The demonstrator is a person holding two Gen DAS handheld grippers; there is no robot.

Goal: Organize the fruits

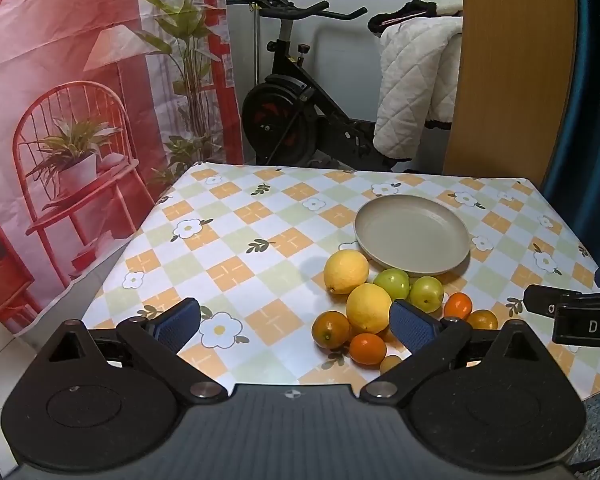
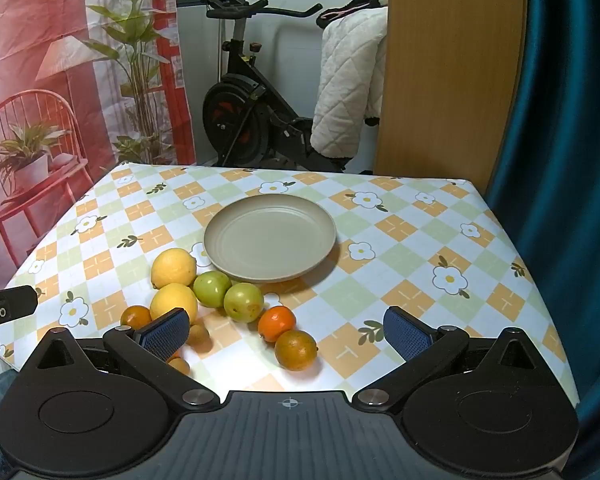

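**Fruit sat in a heap by a bare plate**

Two yellow lemons [image 2: 173, 267], two green apples [image 2: 243, 302] and small oranges [image 2: 295, 350] lay bunched together, just ahead of the left gripper [image 1: 296, 322] and the right gripper [image 2: 286, 330]. Both grippers were wide open and held nothing. A tan plate [image 2: 269, 236] lay past the heap, touching a green apple. The checked tablecloth [image 2: 400, 280] had lots of room to the right. An exercise bike [image 2: 244, 120] stood far behind the table.
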